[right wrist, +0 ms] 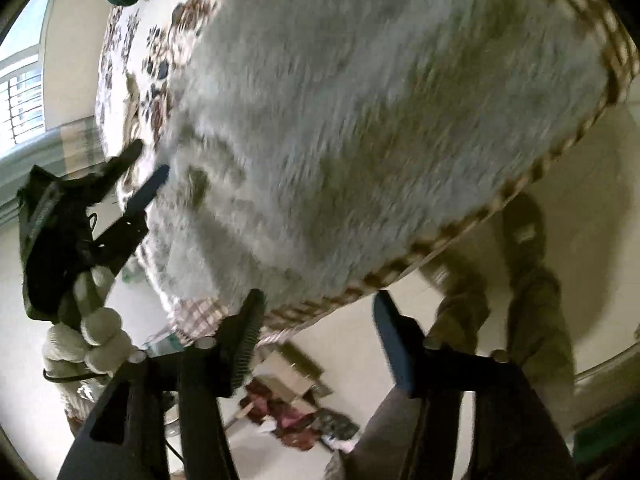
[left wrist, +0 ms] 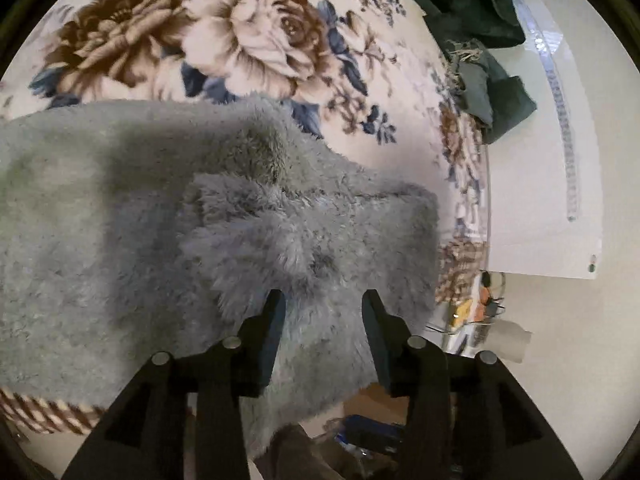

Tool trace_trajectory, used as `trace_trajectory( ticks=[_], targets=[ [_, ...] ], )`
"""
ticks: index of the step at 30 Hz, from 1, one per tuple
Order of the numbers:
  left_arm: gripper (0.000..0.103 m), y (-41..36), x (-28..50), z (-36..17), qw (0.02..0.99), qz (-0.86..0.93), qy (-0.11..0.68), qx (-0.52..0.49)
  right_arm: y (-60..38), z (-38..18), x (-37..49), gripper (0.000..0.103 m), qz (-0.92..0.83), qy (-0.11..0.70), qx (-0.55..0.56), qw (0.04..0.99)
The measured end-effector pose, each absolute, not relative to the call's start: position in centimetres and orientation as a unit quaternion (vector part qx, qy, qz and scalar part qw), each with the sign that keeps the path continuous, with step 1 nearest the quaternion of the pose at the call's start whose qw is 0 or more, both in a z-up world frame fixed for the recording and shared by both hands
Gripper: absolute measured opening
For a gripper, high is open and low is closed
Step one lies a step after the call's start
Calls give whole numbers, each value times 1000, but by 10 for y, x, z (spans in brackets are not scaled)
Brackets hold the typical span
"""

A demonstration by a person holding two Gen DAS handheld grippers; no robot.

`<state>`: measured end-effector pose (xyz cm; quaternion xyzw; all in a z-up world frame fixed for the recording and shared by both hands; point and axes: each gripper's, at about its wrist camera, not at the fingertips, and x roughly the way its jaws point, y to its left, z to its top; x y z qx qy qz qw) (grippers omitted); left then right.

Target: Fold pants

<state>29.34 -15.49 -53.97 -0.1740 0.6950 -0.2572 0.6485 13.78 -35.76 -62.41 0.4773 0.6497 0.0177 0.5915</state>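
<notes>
Pants [left wrist: 200, 240]: fluffy grey fleece, folded, on floral blanket [left wrist: 248, 40].

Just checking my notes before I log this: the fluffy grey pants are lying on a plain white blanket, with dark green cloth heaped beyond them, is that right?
Not quite: the blanket is not plain but printed with large brown and blue flowers, as the left wrist view shows. The fluffy grey pants do lie on it, with dark green cloth heaped beyond.

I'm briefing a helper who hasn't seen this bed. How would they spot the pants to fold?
Find the bed's cream blanket printed with brown roses. Lying on it is a fluffy pale grey garment, the pants, reaching the blanket's rope-patterned edge. Unlike the smooth dark green clothes heaped at the far corner, it is shaggy and light.
</notes>
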Motion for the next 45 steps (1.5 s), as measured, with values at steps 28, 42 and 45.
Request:
trace_trajectory(
  ticks=[28,42,45],
  targets=[
    [3,-146,303,-541,717,-252,627,-172,-433,-613,178,73,-73,631,376,674],
    [57,-73,293,-556,678,-199,660,-256,-471,-606,181,85,-116,628,325,697],
    [61,-65,269,-551,678,-184,659,-269,-482,-606,191,85,-115,630,323,697]
  ],
)
